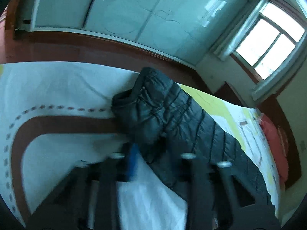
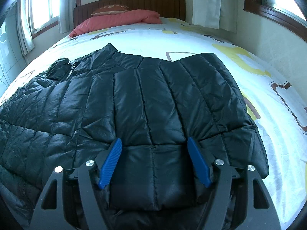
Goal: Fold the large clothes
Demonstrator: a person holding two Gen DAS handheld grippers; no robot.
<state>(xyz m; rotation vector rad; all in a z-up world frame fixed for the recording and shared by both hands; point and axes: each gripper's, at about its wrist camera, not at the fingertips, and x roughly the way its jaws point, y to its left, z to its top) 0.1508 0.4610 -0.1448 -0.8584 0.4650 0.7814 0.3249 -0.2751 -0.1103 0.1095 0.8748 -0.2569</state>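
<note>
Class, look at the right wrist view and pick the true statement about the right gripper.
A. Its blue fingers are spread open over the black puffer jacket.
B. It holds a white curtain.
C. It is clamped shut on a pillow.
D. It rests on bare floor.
A: the right gripper has its blue fingers wide apart, with the black puffer jacket showing between them on the bed sheet.

Black jacket [image 2: 145,103] covers the near bed [image 2: 220,36]; bare sheet beyond, pillows [image 2: 117,21] at headboard.

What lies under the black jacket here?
The jacket lies on a bed sheet printed white, yellow and brown, which shows all around it. The sheet directly beneath, and anything between the jacket's folded layers, is covered. The right gripper hangs open above the near edge.
</note>
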